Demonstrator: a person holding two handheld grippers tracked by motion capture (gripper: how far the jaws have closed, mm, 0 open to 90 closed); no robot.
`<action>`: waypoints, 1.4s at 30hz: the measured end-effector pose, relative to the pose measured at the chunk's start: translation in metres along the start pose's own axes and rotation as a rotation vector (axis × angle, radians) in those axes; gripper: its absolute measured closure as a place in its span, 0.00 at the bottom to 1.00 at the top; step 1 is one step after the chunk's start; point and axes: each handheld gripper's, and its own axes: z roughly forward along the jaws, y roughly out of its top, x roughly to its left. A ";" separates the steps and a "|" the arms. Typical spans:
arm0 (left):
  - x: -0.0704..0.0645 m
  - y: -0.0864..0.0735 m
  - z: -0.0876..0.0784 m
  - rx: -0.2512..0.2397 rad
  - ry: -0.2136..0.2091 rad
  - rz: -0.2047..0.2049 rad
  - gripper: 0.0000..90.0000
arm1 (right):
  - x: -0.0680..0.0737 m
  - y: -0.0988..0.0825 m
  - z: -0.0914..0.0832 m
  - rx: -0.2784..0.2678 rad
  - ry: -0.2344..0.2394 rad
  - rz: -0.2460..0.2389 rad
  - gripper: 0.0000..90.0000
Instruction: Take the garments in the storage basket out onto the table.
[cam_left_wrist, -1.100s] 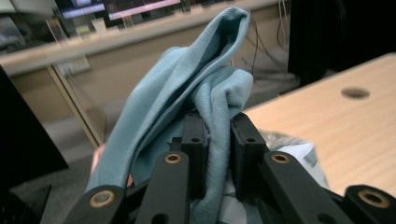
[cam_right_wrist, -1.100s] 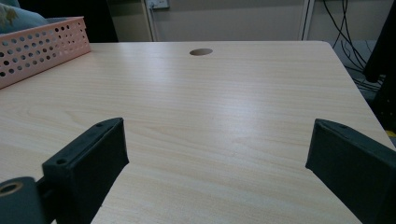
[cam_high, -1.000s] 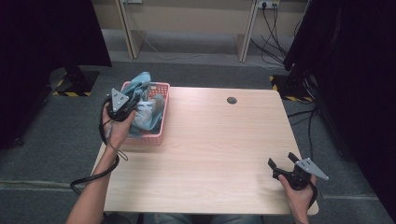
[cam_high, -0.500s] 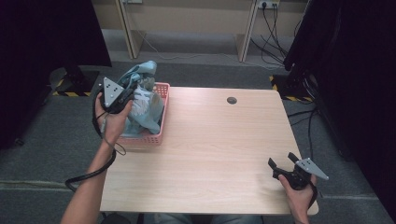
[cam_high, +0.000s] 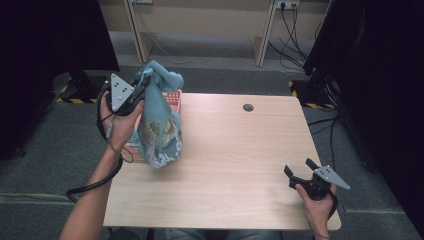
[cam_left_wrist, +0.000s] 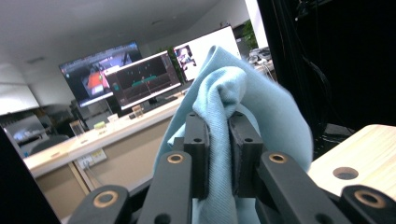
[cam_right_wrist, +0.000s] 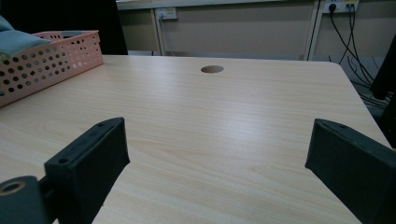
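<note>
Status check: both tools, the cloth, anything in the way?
Left tool shut on blue cloth, hanging above pink basket. Right tool open, holding nothing, low over table. Nothing in the way.

Light-blue printed garment (cam_high: 160, 127), hanging, perhaps a shirt, above pink basket (cam_high: 172, 97).

Wooden table (cam_high: 240, 165) with cable hole (cam_high: 248, 107), monitors (cam_left_wrist: 140, 74), wall sockets (cam_right_wrist: 166, 13)
</note>
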 end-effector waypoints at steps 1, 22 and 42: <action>0.000 0.003 0.000 -0.009 -0.005 -0.005 0.89 | 0.000 0.000 0.000 0.003 0.002 0.000 0.06; -0.003 0.045 -0.004 -0.065 -0.032 0.059 0.88 | 0.056 0.049 0.033 -0.053 0.204 -0.051 0.04; -0.005 0.047 -0.002 -0.064 -0.039 0.063 0.88 | 0.167 0.086 0.112 -0.008 0.489 -0.166 0.03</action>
